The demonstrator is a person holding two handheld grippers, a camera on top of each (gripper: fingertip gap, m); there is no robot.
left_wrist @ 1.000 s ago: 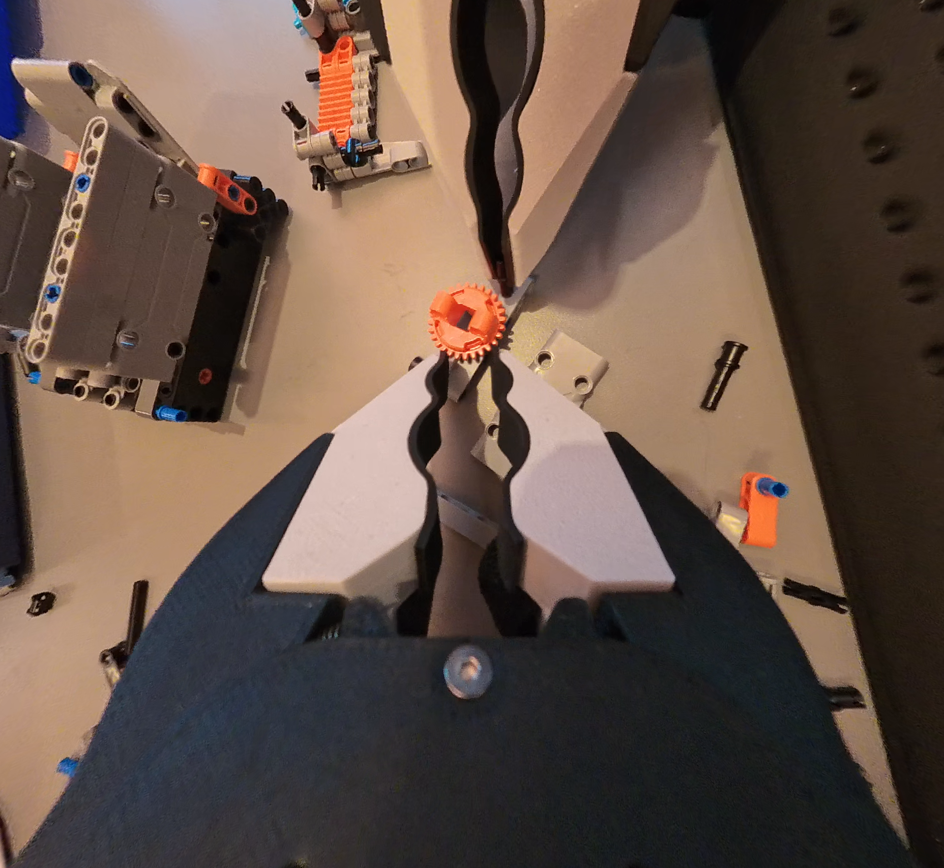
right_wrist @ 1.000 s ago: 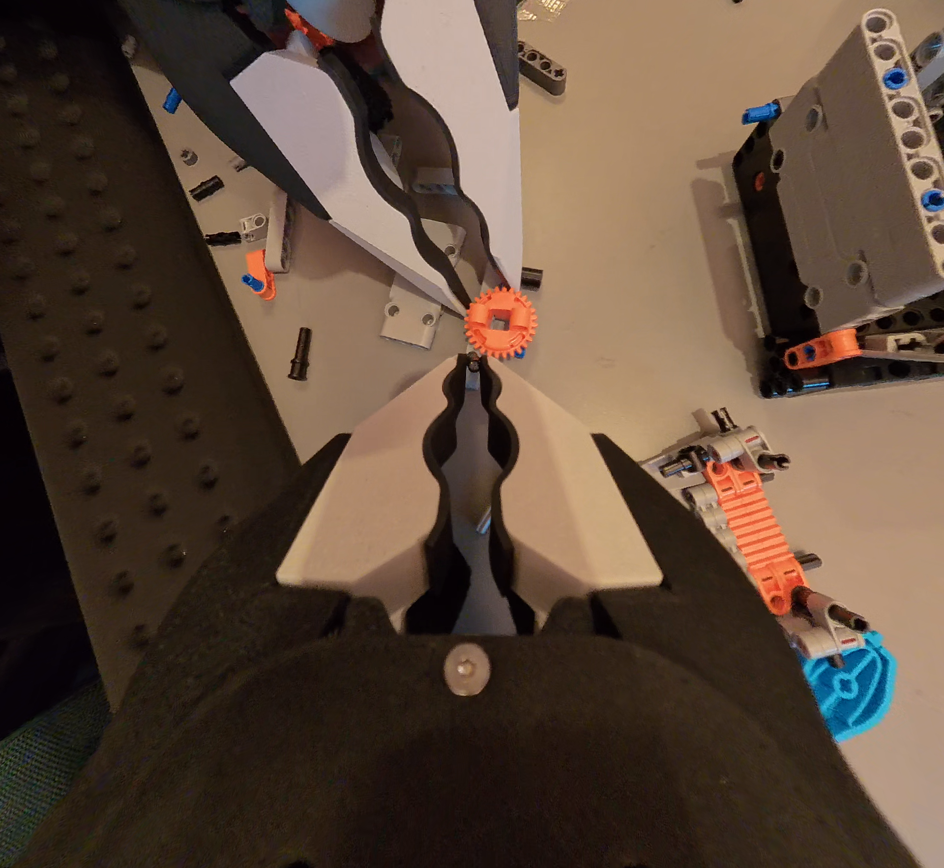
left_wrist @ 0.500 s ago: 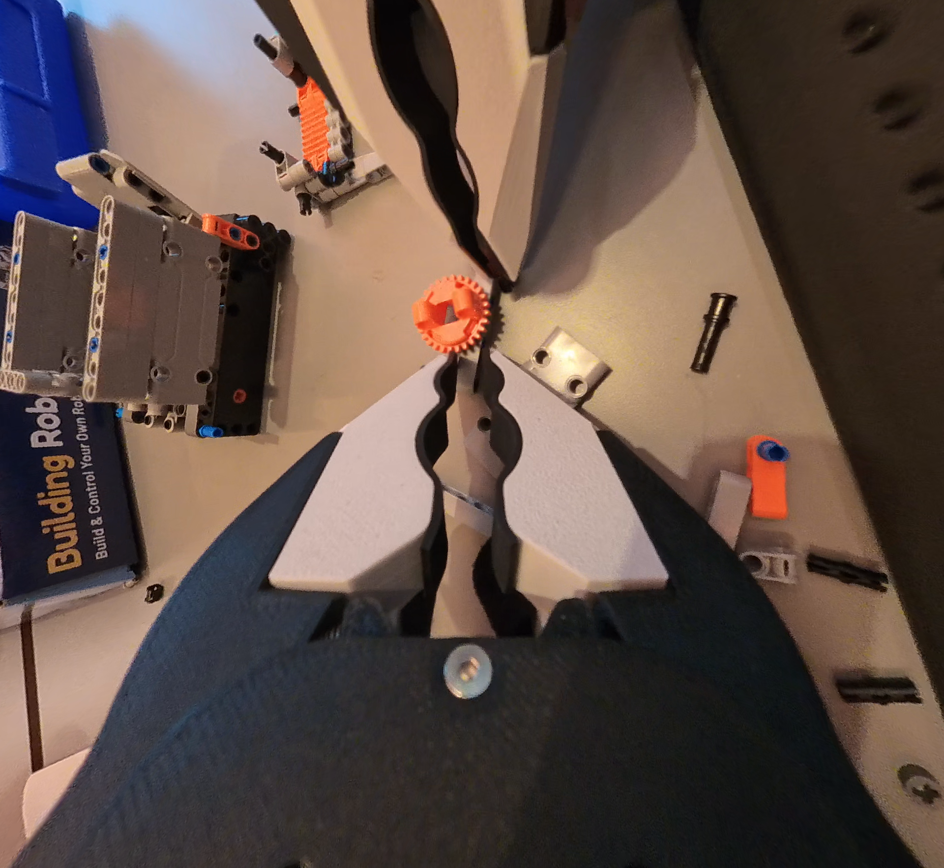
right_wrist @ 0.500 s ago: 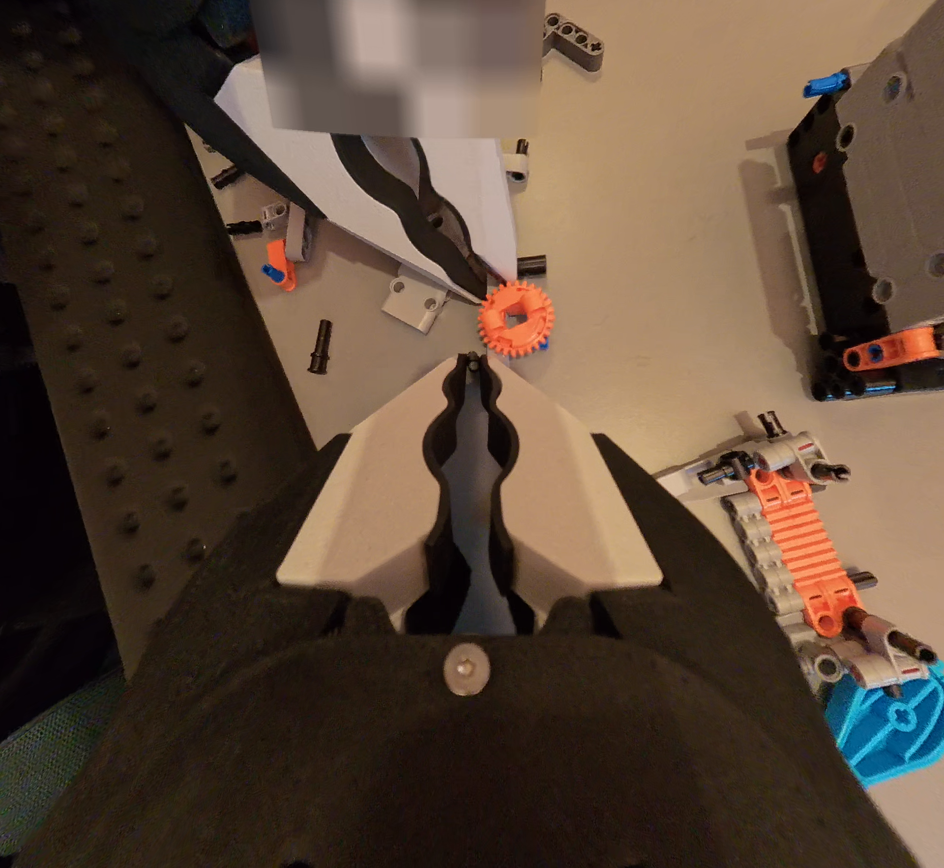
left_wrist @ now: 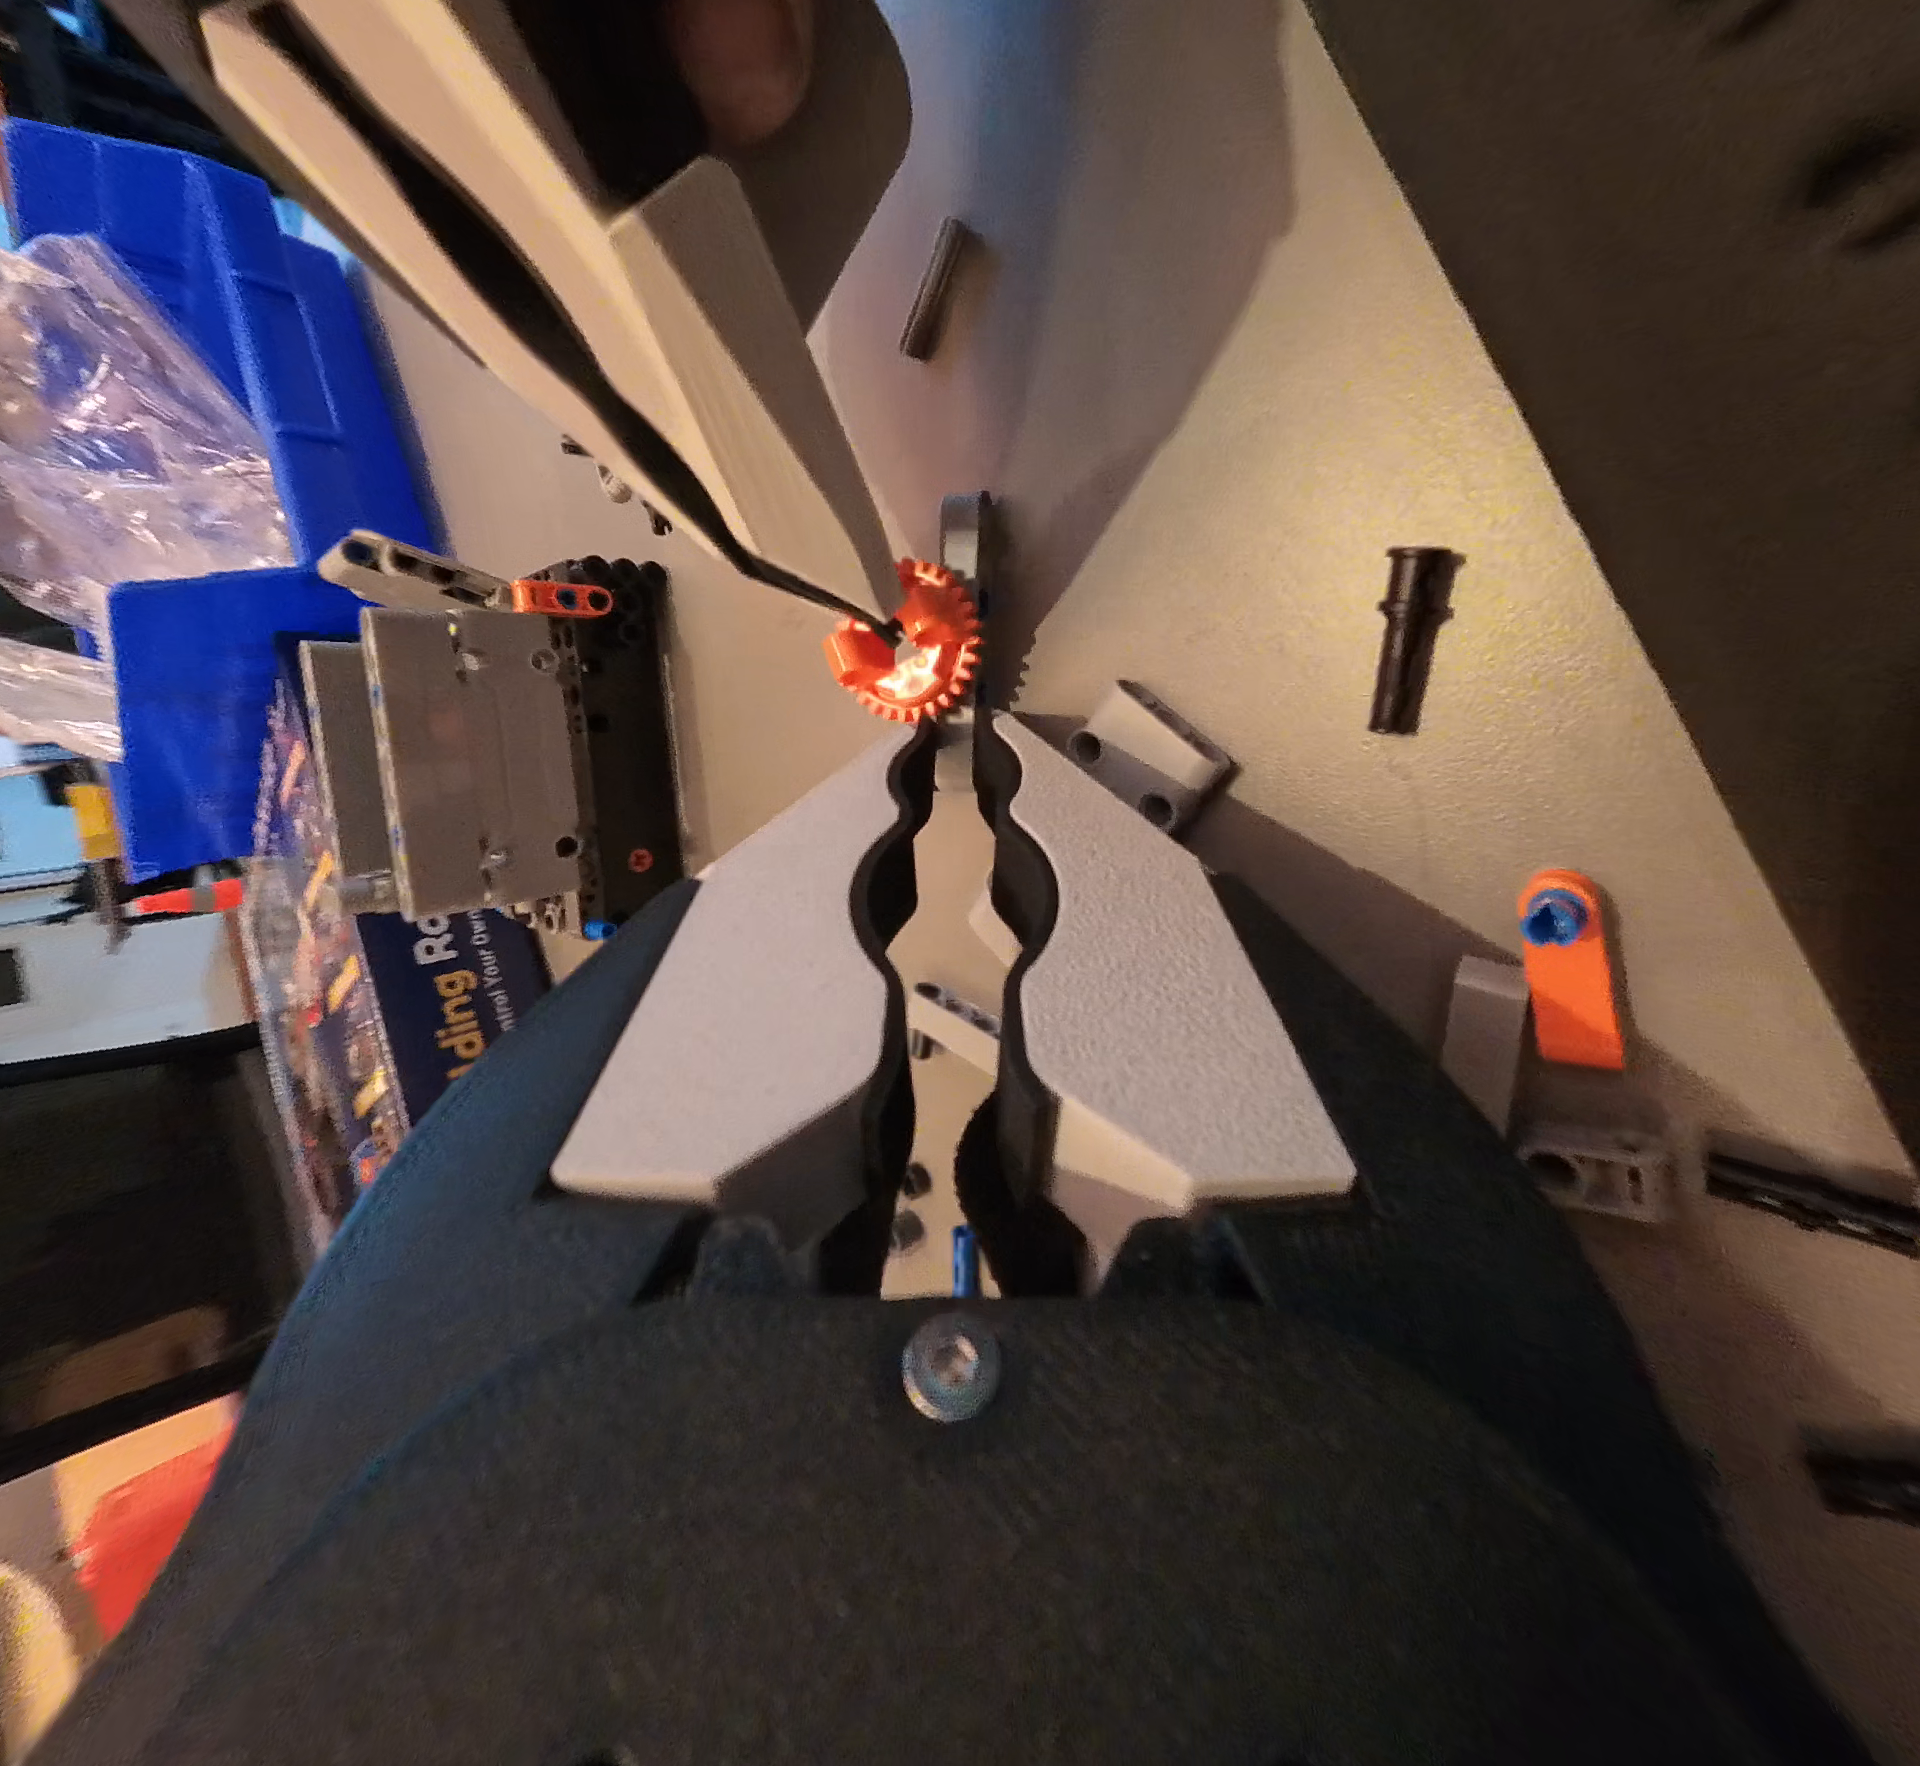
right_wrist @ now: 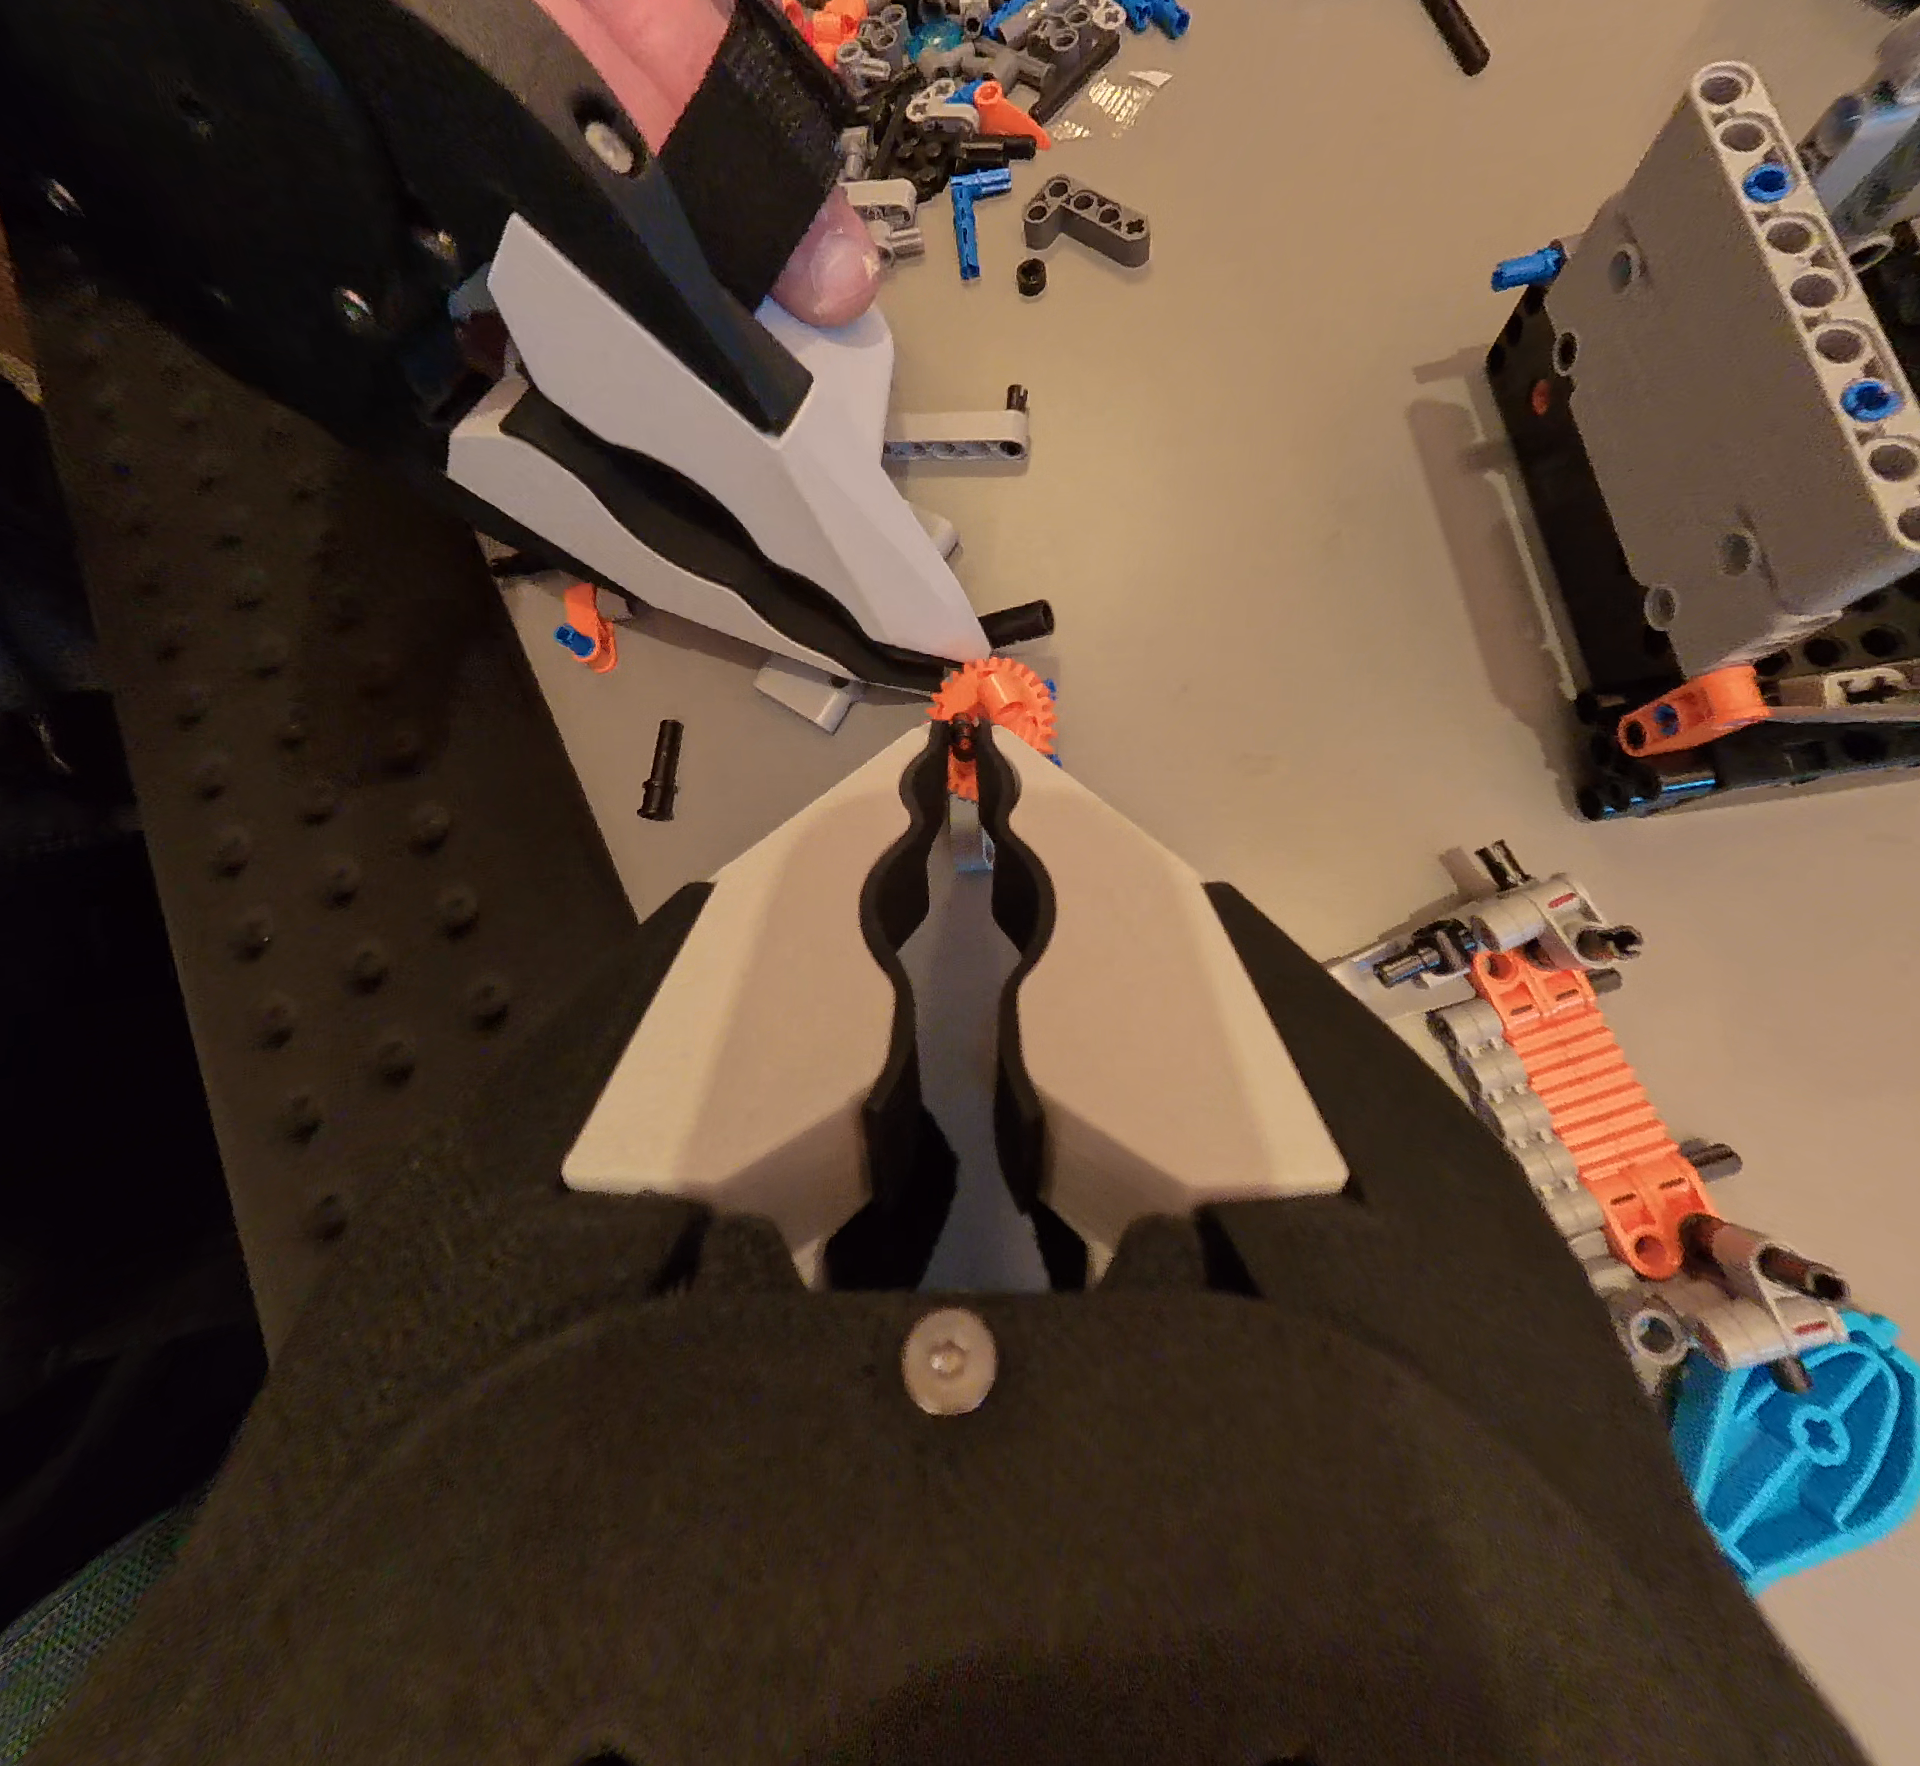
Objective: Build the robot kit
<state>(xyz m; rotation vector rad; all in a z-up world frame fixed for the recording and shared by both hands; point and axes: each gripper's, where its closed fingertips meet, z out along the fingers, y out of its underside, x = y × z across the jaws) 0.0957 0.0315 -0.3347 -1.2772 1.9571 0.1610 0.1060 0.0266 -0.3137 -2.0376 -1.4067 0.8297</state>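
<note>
The way ahead of the right gripper (right_wrist: 966, 737) is being blocked by the orange gear (right_wrist: 995, 700) and the left gripper (right_wrist: 951, 656) touching it. To its right, open table (right_wrist: 1247, 573) is being left free up to the grey-and-black block assembly (right_wrist: 1725, 490).

The orange toothed plastic gear (right_wrist: 995, 700) sits mid-worktop (right_wrist: 1247, 573) between the two hand-held gripper tips, the left hand-held gripper (right_wrist: 961, 662) behind it, the right hand-held gripper (right_wrist: 966, 748) before it. Right of the gear stands the grey-and-black brick block (right_wrist: 1756, 469); behind the gear lies the heap of small loose bricks (right_wrist: 966, 43).
</note>
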